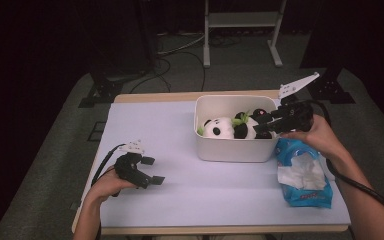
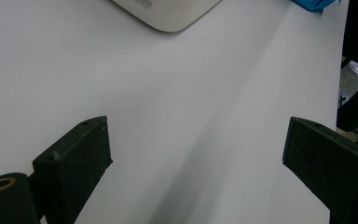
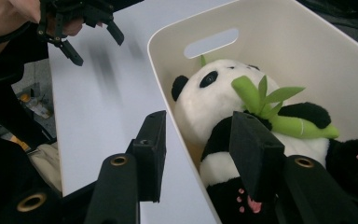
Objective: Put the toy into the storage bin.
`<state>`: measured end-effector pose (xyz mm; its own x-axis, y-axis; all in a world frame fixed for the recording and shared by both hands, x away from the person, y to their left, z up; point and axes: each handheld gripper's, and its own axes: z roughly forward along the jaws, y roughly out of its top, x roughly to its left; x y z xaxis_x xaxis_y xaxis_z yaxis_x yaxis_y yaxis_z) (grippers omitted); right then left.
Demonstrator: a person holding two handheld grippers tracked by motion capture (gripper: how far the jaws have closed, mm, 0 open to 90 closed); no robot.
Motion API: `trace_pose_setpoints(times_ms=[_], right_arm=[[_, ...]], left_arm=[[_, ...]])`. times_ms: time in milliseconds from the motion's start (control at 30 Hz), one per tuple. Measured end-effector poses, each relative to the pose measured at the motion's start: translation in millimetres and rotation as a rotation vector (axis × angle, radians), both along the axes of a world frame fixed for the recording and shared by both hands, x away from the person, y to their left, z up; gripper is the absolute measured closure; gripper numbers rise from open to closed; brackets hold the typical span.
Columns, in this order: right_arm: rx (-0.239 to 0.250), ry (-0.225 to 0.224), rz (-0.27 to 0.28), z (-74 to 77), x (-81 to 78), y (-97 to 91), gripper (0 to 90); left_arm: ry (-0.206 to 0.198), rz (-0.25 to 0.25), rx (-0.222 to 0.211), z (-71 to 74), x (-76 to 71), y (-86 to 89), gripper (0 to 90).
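1. A plush panda (image 3: 223,107) lies on its back inside a cream storage bin (image 1: 232,150) at the far right of the table, a green felt bamboo sprig (image 3: 275,109) across its chest; in the high view the toy (image 1: 225,127) fills most of the bin's floor.

2. By its look the toy is light, soft and yielding — nothing fragile, nothing slippery. The plump white belly or a black arm offers the surest purchase; the thin bamboo leaves would likely bend or tug loose if pinched alone.

3. The right gripper (image 3: 200,154) hovers over the bin's near rim, its jaws partly spread and pinching nothing — one jaw stands outside the wall, the other above the panda's lower body. In the high view it (image 1: 270,122) reaches in from the bin's right side.

4. The left gripper (image 1: 150,170) waits low over the bare table, well apart from the bin, jaws wide apart with nothing between them.

5. A blue pack of wet wipes (image 1: 302,175) lies just right of the bin, a white sheet pulled partly out.

6. The table's pale cover (image 1: 155,130) is otherwise bare around the toy's bin.
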<state>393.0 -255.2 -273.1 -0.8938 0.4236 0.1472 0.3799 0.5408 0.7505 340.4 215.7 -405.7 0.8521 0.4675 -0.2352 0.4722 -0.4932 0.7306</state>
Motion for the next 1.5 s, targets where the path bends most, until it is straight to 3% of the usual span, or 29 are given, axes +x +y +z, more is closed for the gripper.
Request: trace_pose_setpoints(times_ms=[400, 667, 1500], right_arm=[[-0.005, 0.005, -0.022, -8.6, -16.6, -5.6, 51.5], [0.012, 0.002, -0.040, -11.1, -24.1, -12.5, 50.7], [0.001, 0.060, -0.075, -46.8, -52.6, -38.0, 48.8]], left_arm=[[-0.022, -0.016, -0.020, 7.5, 2.9, -4.0, 5.8], [-0.021, -0.025, -0.003, 6.1, 3.9, -7.4, 5.8], [-0.036, 0.004, 0.001, 9.8, -2.6, 0.7, 5.8]])
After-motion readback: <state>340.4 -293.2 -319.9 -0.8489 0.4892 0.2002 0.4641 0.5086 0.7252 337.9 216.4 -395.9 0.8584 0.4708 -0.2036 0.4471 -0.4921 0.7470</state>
